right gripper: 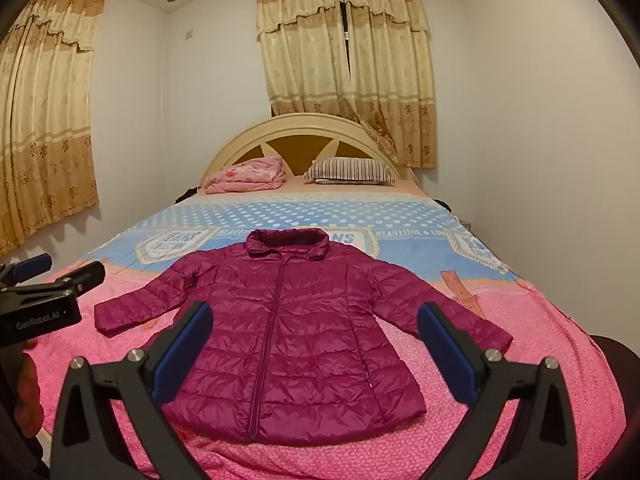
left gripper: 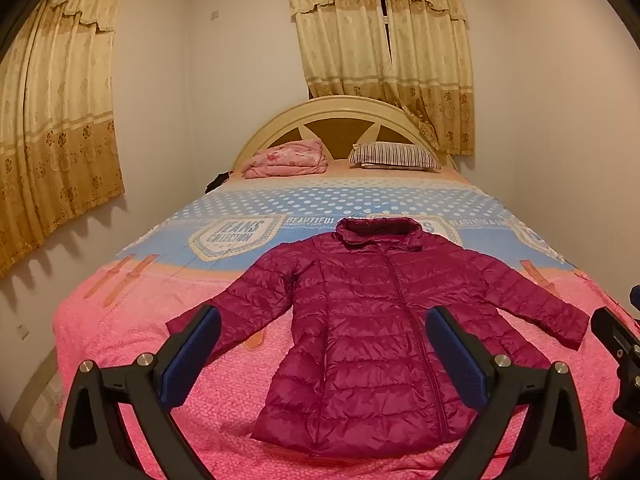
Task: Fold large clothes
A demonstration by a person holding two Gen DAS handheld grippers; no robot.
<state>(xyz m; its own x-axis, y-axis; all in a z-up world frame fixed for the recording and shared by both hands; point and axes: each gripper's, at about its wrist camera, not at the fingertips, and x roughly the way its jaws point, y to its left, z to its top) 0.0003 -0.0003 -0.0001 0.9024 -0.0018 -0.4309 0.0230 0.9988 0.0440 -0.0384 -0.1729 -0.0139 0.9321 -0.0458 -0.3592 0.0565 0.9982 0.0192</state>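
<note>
A magenta quilted puffer jacket [left gripper: 372,328] lies flat on the bed, zipped, collar toward the headboard, both sleeves spread out to the sides. The right wrist view shows the same jacket [right gripper: 288,332]. My left gripper [left gripper: 320,344] hovers above the jacket's hem end, jaws wide apart with nothing between the blue pads [left gripper: 188,360]. My right gripper [right gripper: 316,340] hangs likewise over the hem, open and empty. The left gripper's body [right gripper: 44,300] shows at the left edge of the right wrist view, held by a hand.
The bed [left gripper: 120,340] carries a pink and blue patterned cover. A folded pink blanket [left gripper: 286,158] and a striped pillow [left gripper: 394,156] rest by the curved headboard [left gripper: 340,116]. Walls stand close on both sides, with curtains [left gripper: 384,52] behind.
</note>
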